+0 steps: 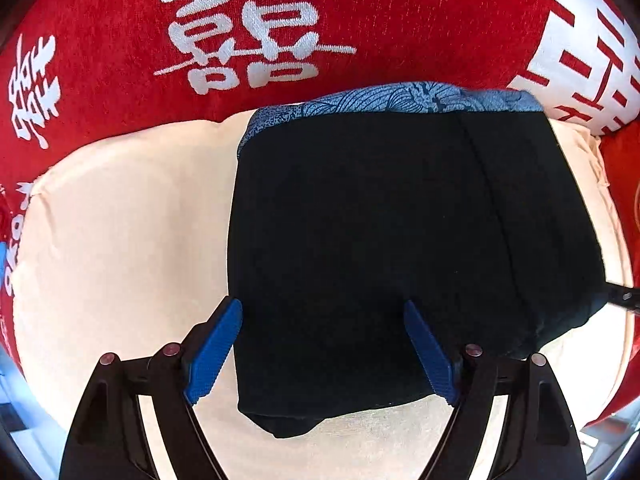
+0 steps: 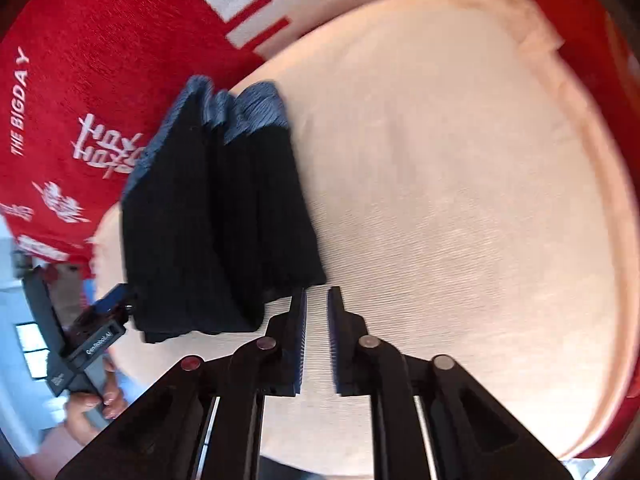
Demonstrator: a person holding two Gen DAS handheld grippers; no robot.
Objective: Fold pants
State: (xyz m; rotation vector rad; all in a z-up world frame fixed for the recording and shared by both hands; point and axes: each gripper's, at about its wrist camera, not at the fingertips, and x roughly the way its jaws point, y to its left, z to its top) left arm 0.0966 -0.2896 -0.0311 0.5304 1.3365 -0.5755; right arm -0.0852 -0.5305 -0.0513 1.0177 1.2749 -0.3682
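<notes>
The black pants (image 1: 380,248) lie folded into a compact stack on a cream cloth (image 1: 120,240), with a blue patterned waistband (image 1: 400,98) at the far edge. My left gripper (image 1: 324,320) is open, its blue pads (image 1: 214,356) astride the near left part of the stack. In the right wrist view the folded pants (image 2: 208,232) sit left of centre. My right gripper (image 2: 317,304) is slightly open and holds nothing, just off the stack's near right corner. The left gripper (image 2: 108,304) shows there at the stack's left edge.
A red blanket with white characters (image 1: 256,32) surrounds the cream cloth (image 2: 460,200). A person's hand (image 2: 86,404) holds the left gripper's handle at lower left. The right gripper's tip (image 1: 622,296) shows at the right edge of the left wrist view.
</notes>
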